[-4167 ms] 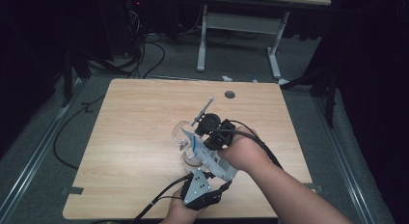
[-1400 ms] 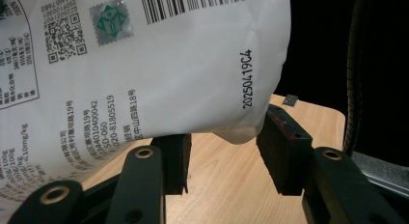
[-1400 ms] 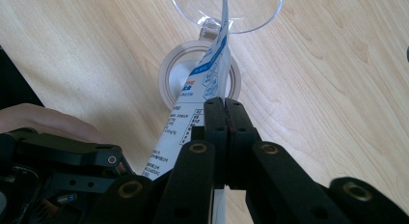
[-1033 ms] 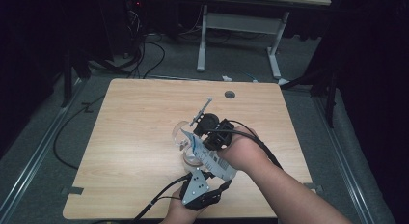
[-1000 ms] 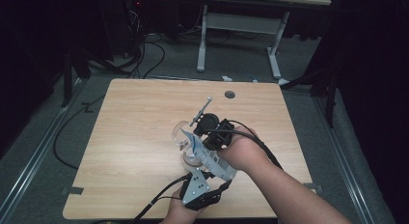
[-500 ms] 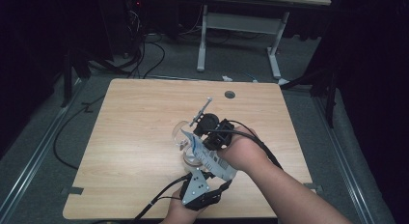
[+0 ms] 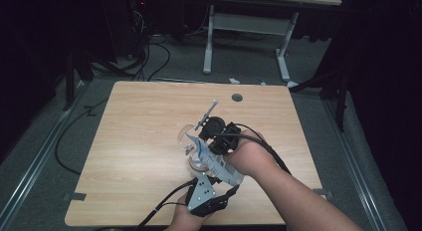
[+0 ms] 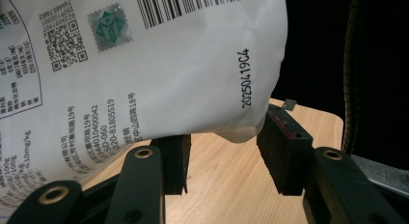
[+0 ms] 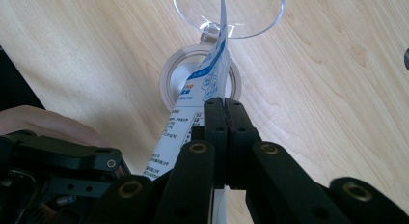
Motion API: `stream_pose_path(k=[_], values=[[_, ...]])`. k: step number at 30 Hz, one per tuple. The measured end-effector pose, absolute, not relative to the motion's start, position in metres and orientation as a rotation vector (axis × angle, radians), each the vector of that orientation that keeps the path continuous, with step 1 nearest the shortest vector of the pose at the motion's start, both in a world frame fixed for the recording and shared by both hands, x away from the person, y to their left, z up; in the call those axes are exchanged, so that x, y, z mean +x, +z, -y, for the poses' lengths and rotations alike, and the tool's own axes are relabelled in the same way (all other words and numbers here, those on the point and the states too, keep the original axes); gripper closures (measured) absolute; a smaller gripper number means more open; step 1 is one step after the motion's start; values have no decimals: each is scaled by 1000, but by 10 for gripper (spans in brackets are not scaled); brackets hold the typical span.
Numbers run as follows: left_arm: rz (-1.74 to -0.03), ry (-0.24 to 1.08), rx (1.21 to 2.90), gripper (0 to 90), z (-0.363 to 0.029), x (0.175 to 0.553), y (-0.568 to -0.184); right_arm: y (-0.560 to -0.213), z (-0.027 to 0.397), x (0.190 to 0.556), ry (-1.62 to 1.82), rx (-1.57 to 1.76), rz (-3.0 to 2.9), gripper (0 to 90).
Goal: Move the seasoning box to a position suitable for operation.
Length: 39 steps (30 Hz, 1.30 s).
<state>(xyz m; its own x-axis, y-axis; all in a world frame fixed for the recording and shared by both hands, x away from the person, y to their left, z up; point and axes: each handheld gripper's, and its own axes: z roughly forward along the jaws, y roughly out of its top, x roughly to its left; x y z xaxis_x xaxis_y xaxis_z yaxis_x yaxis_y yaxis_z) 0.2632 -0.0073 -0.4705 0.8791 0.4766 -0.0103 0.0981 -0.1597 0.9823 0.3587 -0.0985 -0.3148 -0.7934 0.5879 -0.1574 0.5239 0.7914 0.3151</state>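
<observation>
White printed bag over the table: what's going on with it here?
A person holds the white printed plastic bag above the light wooden table with two hand-held grippers. The right gripper is shut on the bag's upper edge; the left gripper stands at the bag's lower corner, its pads at either side. The bag tilts toward a clear glass jar, with a clear round lid beside it. Whether anything is pouring can't be told.

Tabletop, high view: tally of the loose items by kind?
White printed pouch: 1
Clear glass container: 1
Clear round lid: 1
Metal spoon-like tool: 1
Handheld grippers: 2, left gripper and right gripper
Total: 6
</observation>
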Motion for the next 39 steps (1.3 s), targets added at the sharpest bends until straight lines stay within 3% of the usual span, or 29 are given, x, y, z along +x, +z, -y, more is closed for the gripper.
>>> stream_pose_path(k=[39], values=[[-450, 356, 1705, 563, 8, 267, -468, -313, 95, 362, 384, 857, -2733, 900]])
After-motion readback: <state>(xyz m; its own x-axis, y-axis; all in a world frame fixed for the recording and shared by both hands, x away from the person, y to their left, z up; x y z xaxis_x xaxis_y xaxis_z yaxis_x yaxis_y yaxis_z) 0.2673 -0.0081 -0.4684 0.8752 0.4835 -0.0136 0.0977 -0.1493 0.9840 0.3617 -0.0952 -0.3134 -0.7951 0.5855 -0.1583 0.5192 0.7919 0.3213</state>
